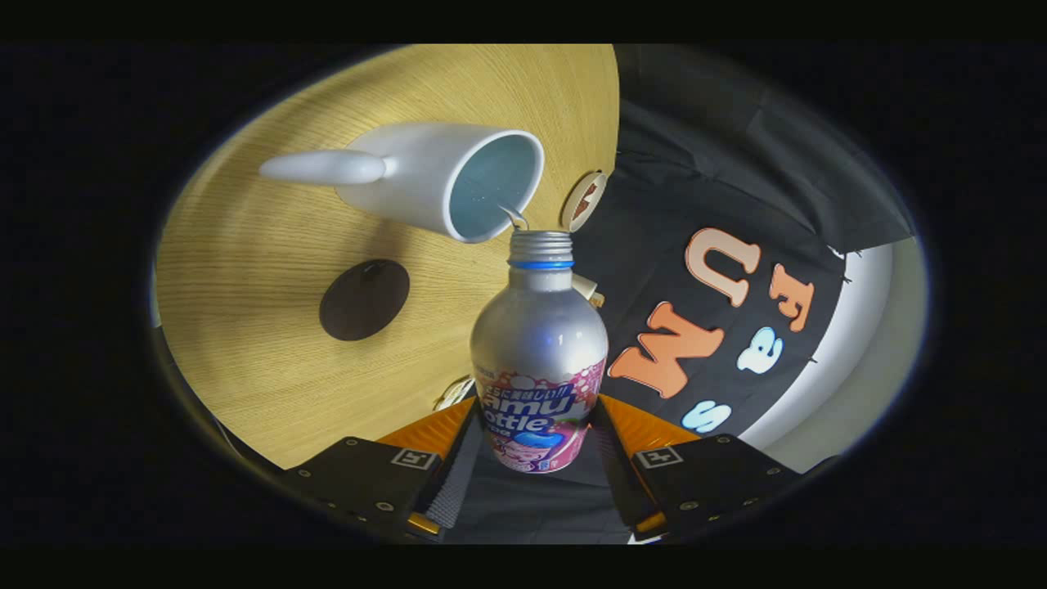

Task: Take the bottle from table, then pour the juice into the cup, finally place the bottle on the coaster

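Observation:
A silver bottle [540, 360] with a pink label and a blue neck ring is held between my fingers, and my gripper [536, 442] is shut on its lower body. The view is rolled, so the wooden table [270, 327] stands beside the bottle and the bottle lies tipped toward it. Its open mouth points at the rim of a white cup [442, 176] with a long handle. A thin stream of liquid runs from the mouth into the cup. A dark round coaster [364, 299] lies on the table near the cup, beside the bottle's shoulder.
A small round wooden disc [582, 200] sits at the table's edge just past the cup. The booth's black cloth wall [736, 204] hangs beyond the table's edge, with a pale strip of floor or wall [851, 360] behind it.

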### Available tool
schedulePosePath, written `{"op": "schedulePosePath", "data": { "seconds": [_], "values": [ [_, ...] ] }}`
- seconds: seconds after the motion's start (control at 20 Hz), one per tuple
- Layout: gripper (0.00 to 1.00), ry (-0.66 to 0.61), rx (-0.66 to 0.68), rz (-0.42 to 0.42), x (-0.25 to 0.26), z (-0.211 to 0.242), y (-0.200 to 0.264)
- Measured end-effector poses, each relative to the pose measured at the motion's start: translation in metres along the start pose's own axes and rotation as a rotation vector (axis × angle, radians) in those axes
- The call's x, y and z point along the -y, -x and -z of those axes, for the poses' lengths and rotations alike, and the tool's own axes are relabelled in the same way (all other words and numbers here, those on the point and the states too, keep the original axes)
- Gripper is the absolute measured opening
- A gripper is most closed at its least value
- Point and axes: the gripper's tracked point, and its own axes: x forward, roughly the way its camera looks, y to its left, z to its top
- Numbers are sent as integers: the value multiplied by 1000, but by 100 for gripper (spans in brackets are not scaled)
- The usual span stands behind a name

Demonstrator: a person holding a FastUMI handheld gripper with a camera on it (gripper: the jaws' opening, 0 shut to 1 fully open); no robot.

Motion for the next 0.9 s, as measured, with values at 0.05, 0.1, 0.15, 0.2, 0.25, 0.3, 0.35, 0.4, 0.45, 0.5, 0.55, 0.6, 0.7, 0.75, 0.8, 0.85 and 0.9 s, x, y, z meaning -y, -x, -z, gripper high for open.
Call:
{"op": "schedulePosePath", "data": {
  "seconds": [0.05, 0.1, 0.15, 0.2, 0.25, 0.3, 0.35, 0.4, 0.45, 0.5, 0.55, 0.6, 0.7, 0.75, 0.8, 0.85, 0.9],
  "values": [
    [73, -2, -1, -1, 0, 0, 1],
    [73, -3, -2, -2, 0, 0, 0],
    [73, -2, -2, -2, 0, 0, 0],
    [73, -1, -2, -1, 1, 0, 0],
    [73, -1, -2, -1, 2, 0, 1],
    [73, -1, -1, -3, 1, 0, 0],
    [73, 0, -1, -4, 1, 0, 1],
    [73, 1, -2, -4, 1, 0, 0],
    [73, 0, -2, -4, 1, 0, 0],
    [73, -2, -3, -5, 1, 0, 0],
    [73, -2, -4, -9, 0, 1, 1],
    [73, 0, -5, -9, 0, 1, 0],
    [73, 1, -6, -8, 1, 2, 0],
    [73, -1, -5, -11, 0, 2, 1],
    [73, -2, -5, -10, 1, 3, 1],
    [73, -1, -6, -9, 0, 3, 1],
    [73, 0, -5, -10, 0, 3, 1]
  ]
}}
